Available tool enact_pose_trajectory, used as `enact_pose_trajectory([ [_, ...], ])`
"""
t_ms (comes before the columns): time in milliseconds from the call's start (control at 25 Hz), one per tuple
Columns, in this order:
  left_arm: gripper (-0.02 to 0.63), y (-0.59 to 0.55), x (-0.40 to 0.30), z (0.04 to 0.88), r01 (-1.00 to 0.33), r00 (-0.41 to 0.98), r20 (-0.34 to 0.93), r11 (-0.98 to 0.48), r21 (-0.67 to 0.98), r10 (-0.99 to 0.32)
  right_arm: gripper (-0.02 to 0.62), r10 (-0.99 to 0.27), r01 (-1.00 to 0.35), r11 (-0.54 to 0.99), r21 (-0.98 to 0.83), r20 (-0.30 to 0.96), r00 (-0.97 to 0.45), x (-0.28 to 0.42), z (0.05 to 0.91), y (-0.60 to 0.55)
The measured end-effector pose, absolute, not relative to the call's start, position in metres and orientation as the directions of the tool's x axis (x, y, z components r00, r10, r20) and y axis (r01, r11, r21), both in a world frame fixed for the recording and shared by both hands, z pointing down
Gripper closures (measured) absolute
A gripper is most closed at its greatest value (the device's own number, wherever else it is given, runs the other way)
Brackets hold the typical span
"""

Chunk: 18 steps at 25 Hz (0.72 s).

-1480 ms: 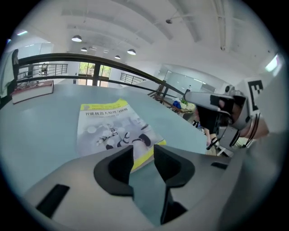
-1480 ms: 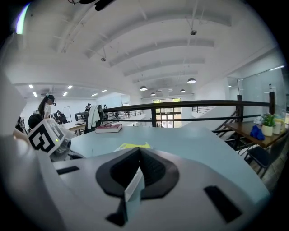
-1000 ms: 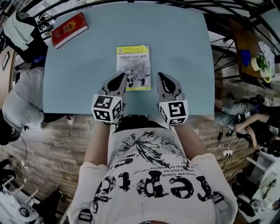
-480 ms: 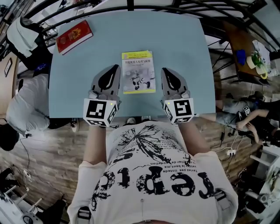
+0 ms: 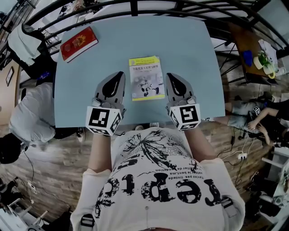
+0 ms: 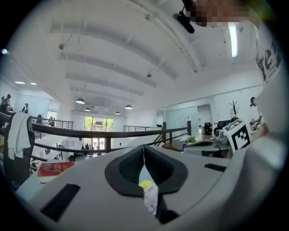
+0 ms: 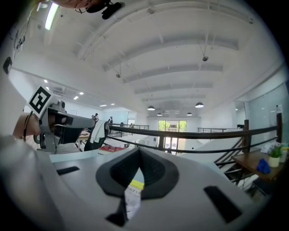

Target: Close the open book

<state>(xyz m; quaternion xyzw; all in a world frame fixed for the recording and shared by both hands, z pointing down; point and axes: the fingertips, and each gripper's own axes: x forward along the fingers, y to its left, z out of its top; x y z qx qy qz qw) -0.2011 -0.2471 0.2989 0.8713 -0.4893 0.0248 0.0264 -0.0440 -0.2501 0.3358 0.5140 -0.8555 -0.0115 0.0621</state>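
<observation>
A thin book (image 5: 145,83) with a yellow-and-white cover lies closed and flat on the light blue table (image 5: 135,40), a little nearer than the middle. My left gripper (image 5: 119,73) hangs shut above the table just left of the book, and my right gripper (image 5: 168,76) hangs shut just right of it. Neither touches the book or holds anything. In the left gripper view the jaw tips (image 6: 143,146) meet, and a sliver of the book (image 6: 149,194) shows below them. The right gripper view shows the same: tips (image 7: 139,149) together, with the book (image 7: 133,194) beneath.
A red book (image 5: 79,43) lies at the table's far left corner. A person in white (image 5: 27,113) sits at the table's left edge. A dark railing (image 5: 135,6) runs behind the table. A brown side table (image 5: 253,54) with small items stands to the right.
Both grippers have risen off the book's near corners and spread apart, and now flank it. They stay shut. The book lies closed where it was.
</observation>
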Motion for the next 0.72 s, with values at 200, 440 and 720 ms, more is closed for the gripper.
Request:
enact_pose_trajectory([
  [200, 0.586, -0.245, -0.199, 0.303, -0.839, 0.544, 0.077, -0.543, 0.038, -0.836, 0.586, -0.879, -0.878, 0.475, 0.065, 0.082, -0.469, -0.048, 0.334, -0.249],
  [440, 0.586, -0.244, -0.199, 0.304, -0.831, 0.557, 0.070, -0.554, 0.056, -0.828, 0.587, -0.880, -0.878, 0.474, 0.067, 0.084, -0.468, -0.052, 0.335, -0.247],
  [720, 0.586, -0.250, -0.190, 0.302, -0.815, 0.580, 0.057, -0.577, 0.059, -0.813, 0.586, -0.888, -0.887, 0.457, 0.064, 0.089, -0.451, -0.045, 0.339, -0.258],
])
